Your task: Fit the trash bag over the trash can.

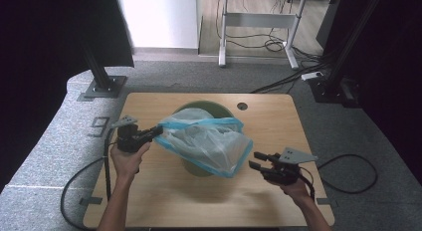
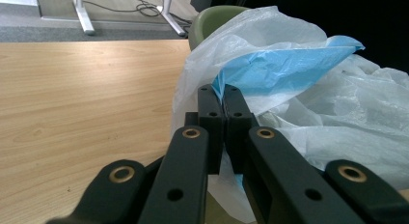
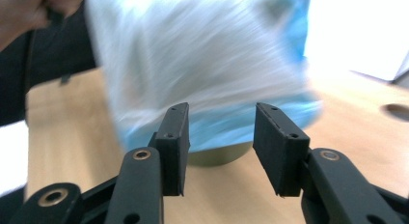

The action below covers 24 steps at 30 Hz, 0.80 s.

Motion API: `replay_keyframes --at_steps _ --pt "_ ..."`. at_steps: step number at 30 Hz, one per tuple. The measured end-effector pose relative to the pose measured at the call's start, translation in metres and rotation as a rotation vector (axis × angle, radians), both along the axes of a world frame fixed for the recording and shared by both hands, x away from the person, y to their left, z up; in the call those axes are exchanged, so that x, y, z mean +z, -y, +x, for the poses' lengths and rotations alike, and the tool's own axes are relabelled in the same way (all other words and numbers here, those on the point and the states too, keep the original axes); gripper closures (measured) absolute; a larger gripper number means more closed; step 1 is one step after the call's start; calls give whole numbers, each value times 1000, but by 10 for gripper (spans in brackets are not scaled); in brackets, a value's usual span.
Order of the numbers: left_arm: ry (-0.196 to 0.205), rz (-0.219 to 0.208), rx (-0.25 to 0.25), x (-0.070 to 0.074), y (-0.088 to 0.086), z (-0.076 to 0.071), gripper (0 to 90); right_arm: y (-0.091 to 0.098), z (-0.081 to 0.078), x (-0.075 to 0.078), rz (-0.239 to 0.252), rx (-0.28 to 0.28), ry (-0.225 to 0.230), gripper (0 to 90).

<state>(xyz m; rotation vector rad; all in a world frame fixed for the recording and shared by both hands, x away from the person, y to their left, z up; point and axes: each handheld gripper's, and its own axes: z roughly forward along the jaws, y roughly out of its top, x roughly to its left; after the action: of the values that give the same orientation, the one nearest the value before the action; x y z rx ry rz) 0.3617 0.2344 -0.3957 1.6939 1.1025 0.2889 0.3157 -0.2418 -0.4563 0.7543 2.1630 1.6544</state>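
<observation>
Clamped tight on the blue rim of the plastic bag [image 1: 206, 139], the left gripper [image 1: 155, 132] holds it at the table's left side, jaws pressed together on the film. Draped over the green bin [image 1: 209, 109] at mid-table [image 1: 164, 201], the bag hangs slack. Right of it, the right gripper [image 1: 255, 160] stands partly open with nothing between its jaws, just beside the bag's lower corner.
</observation>
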Motion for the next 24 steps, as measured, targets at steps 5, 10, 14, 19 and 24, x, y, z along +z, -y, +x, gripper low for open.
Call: replay_keyframes --at_steps 5,10,14,19,24 --pt "-6 8 -4 0 3 2 885 11 28 23 4 -100 19 525" --pt "-8 8 -5 2 3 3 885 -1 53 34 -22 -128 34 518" --pt "-7 6 -5 3 2 4 885 -21 80 39 -51 -124 29 511" --pt "-7 -1 -9 5 2 7 885 -37 98 34 -84 -56 46 552" --pt "-13 -1 -7 6 -2 10 884 -40 107 34 -88 -24 57 802"
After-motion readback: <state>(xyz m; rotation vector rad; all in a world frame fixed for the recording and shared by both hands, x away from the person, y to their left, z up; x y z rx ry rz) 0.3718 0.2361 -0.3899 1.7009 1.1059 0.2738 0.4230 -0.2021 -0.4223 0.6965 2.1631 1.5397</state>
